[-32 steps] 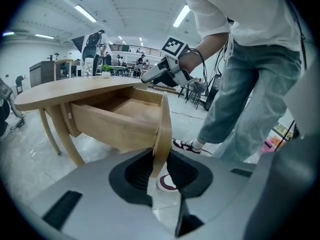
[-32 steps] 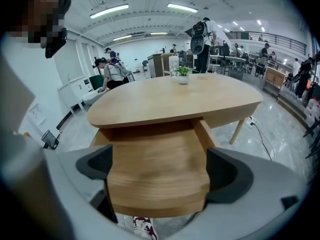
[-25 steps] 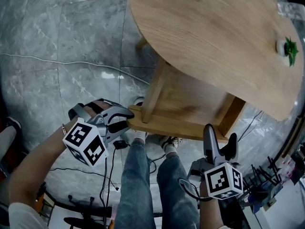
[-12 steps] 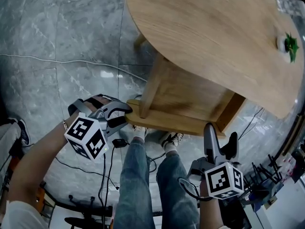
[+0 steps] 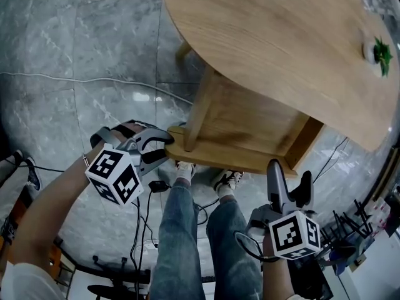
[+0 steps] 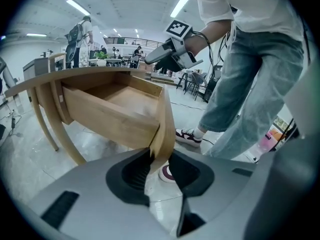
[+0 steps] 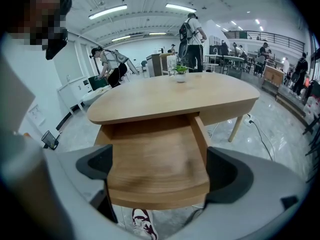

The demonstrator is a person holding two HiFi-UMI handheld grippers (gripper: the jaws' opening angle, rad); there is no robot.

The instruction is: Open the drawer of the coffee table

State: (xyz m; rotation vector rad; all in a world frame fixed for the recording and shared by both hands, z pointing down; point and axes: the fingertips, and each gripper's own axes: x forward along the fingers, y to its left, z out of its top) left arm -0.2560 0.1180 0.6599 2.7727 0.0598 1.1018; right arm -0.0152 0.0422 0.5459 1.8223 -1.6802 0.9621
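Below the rounded wooden surface (image 5: 269,36) at the upper right of the head view, the drawer (image 5: 244,127) stands well out, its front board running from centre-left toward the lower right. The left tool (image 5: 167,147) is on that board's left end. Its jaws are narrow and have just eased apart a little, but the left gripper view shows both pads meeting the wood. The right tool (image 5: 289,175) hangs just below the board's right end, jaws wide and holding nothing; the drawer fills its view but touches neither pad. Any further pull would probably run toward the bottom of the frame, where the person's legs (image 5: 181,230) stand close to the board. Cables (image 5: 94,80) cross the floor (image 5: 62,30), and a small plant (image 5: 379,61) sits on the surface's far right.
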